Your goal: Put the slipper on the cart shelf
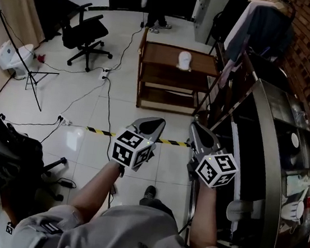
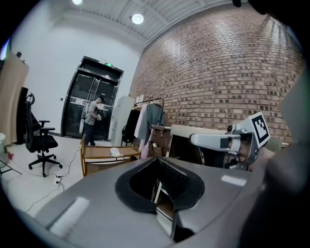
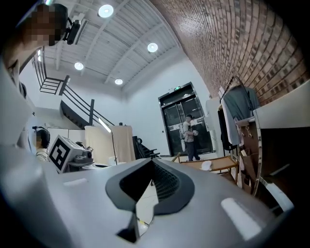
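A red-brown brick wall (image 2: 218,72) ran along the right side. The glossy white tiled floor (image 1: 90,101) was crossed by black-and-yellow striped tape (image 1: 100,131) and loose black cables (image 1: 108,100). A black swivel office chair (image 1: 86,32) stood at far left. Dark glazed double doors (image 2: 92,104) closed the far end. Round recessed ceiling lights (image 3: 105,10) were lit.

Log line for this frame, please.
left gripper: shut, empty | right gripper: shut, empty | slipper: on top shelf of cart | grippers: short of cart

Wooden cart (image 1: 161,56) stands out there on the white tiled floor (image 1: 144,122). A white slipper (image 1: 184,60) sits on its top shelf.
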`<move>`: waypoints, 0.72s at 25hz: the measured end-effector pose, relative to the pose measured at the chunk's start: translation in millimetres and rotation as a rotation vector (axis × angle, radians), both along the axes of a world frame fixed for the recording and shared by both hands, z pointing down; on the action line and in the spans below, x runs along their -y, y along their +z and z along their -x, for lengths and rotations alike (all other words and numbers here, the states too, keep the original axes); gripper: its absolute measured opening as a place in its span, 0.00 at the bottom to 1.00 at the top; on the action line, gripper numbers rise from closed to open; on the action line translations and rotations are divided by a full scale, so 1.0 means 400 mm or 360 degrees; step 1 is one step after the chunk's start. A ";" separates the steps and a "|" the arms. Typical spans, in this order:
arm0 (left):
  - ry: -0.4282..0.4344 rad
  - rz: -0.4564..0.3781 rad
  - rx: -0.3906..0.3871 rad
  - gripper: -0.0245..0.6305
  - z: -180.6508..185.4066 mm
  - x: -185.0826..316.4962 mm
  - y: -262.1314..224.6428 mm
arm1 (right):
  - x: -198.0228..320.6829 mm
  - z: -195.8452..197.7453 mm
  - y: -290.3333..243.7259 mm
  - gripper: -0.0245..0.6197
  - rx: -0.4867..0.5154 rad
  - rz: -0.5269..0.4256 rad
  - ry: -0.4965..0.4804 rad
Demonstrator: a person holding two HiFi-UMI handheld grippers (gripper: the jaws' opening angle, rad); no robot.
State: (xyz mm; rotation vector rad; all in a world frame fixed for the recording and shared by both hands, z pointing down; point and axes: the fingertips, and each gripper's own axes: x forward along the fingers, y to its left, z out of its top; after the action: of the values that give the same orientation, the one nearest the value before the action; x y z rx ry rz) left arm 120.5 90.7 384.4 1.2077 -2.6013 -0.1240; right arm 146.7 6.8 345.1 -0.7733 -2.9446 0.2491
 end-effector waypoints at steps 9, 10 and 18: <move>-0.0056 0.0026 -0.0018 0.05 0.218 0.087 0.002 | 0.088 0.243 -0.003 0.04 -0.0019 0.0019 -0.0069; -0.0063 0.0028 -0.0022 0.05 0.244 0.093 0.003 | 0.095 0.269 -0.003 0.04 -0.0022 0.0018 -0.0075; -0.0064 0.0028 -0.0051 0.05 0.447 0.084 0.026 | 0.096 0.471 0.030 0.04 -0.0081 -0.0006 -0.0054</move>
State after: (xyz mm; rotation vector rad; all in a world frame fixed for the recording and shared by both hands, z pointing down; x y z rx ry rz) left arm -58.4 57.0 394.8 1.1389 -2.5940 -0.1270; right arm -41.7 -31.6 357.1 -0.8038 -2.8810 0.2565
